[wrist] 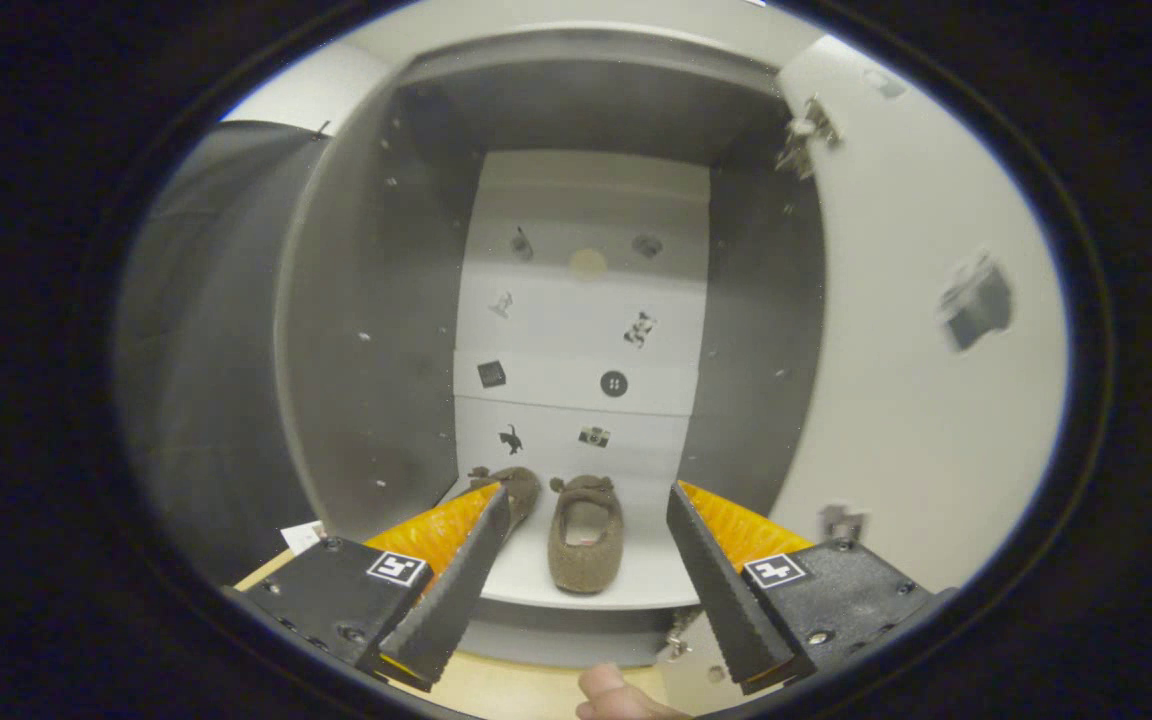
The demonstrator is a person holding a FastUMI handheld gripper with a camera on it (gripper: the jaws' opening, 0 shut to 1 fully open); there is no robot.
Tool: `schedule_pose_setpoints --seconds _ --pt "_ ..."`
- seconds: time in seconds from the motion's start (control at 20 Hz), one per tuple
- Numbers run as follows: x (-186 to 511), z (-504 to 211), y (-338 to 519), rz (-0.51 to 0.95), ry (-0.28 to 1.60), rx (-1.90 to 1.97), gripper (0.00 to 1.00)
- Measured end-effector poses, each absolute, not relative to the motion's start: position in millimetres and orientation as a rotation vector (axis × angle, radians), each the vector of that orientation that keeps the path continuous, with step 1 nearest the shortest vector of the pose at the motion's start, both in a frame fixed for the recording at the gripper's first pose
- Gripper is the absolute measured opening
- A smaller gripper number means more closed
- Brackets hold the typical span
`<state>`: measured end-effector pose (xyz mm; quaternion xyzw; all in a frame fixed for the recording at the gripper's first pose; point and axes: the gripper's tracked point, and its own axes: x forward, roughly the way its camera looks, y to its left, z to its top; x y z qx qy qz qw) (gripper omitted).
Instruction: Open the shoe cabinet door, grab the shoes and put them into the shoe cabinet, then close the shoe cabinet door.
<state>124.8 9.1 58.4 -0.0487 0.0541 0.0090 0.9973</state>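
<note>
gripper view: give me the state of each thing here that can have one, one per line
white shoe cabinet door: swung open beside the cabinet
grey shoe cabinet: open, shoes on its bottom shelf
brown fuzzy slipper: flat on the shelf, between and beyond the fingers, not gripped
second brown fuzzy slipper: on the shelf beside it, partly behind one finger
hand-held gripper: open, fingers spread, holding nothing
</note>
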Motion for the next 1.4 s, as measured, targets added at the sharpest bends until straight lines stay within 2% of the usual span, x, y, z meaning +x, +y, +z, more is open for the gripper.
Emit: schedule_pose_setpoints --seconds 0.25,0.75,1.05,1.25,1.4 --pt "-4 114 -16 -0.041 -0.02 -0.162 1.0" --pt "-170 143 -63 0.087 -0.065 -0.148 1.0" --pt "-231 148 -151 0.071 -0.11 -0.145 1.0" --pt "-238 146 -247 -0.071 -0.139 -0.111 1.0" --pt "-232 122 -306 -0.135 -0.087 -0.066 1.0"
